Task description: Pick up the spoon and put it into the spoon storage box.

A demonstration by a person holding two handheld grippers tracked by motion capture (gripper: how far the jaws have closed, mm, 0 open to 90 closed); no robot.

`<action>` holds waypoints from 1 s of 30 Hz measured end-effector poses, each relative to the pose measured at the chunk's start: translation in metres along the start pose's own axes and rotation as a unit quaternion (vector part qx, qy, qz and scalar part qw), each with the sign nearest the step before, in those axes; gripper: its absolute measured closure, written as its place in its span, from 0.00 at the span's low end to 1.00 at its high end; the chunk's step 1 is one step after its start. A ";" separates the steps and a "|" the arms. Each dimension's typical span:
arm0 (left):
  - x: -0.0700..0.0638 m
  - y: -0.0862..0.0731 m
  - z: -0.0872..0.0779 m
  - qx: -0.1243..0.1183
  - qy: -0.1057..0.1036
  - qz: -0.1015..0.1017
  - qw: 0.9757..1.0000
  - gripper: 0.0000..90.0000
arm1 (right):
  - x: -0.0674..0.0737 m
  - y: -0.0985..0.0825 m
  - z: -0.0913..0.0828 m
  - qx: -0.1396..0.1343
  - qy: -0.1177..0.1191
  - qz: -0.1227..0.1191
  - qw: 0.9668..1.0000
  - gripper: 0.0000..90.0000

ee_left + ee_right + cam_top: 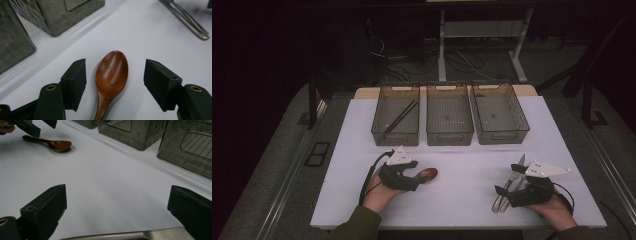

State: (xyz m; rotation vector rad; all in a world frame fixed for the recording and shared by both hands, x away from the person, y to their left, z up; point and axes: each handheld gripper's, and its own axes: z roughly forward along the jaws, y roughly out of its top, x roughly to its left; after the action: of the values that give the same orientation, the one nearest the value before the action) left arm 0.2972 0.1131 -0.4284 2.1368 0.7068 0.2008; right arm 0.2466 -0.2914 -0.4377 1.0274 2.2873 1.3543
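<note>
wooden spoon (111,72) lies flat on the white table (462,165), bowl up, on the left half of the surface and in front of the row of 3 clear plastic bins (449,120). in the left gripper view its reddish-brown bowl sits between the 2 black jaws of the left gripper (115,80), and its handle runs back toward the camera under the gripper body. the jaws stand apart with a clear gap of table on each side of the bowl, so the pads do not press on the spoon. from the high view the left gripper (414,177) is low over the handle, with the bowl poking out to its right.

the right gripper (507,192) rests on the right side of the table, well apart from the spoon. its jaws are spread wide in the right gripper view, with bare table between them. the steel cutlery (507,187) lies just beside and partly under it, and a steel handle (125,236) crosses the bottom edge of that view.

the left bin (396,120) holds a pair of dark chopsticks (399,119) lying slantwise. the middle bin (449,120) and the right bin (499,117) stand beside it, close together.
</note>
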 end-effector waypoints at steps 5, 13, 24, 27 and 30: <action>0.003 0.000 0.008 0.005 0.001 -0.006 1.000 0.39 | 0.000 0.000 0.000 0.001 0.000 0.000 1.000 0.02; 0.009 -0.001 0.020 0.022 -0.002 -0.014 1.000 0.43 | 0.000 0.000 0.001 0.002 0.001 -0.002 1.000 0.02; 0.011 -0.002 0.024 0.041 -0.009 -0.019 0.999 0.47 | 0.000 0.000 0.000 0.002 0.001 -0.002 1.000 0.02; 0.011 -0.002 0.025 0.045 -0.012 -0.015 0.999 0.47 | 0.000 0.000 0.000 0.002 0.001 -0.002 1.000 0.02; 0.010 -0.003 0.026 0.048 -0.014 -0.022 0.999 0.48 | 0.000 0.000 0.000 0.002 0.001 -0.002 1.000 0.02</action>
State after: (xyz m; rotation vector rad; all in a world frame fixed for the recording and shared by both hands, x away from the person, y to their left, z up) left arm 0.3142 0.1019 -0.4478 2.2076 0.7595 0.1149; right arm 0.2472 -0.2915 -0.4377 1.0232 2.2927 1.3521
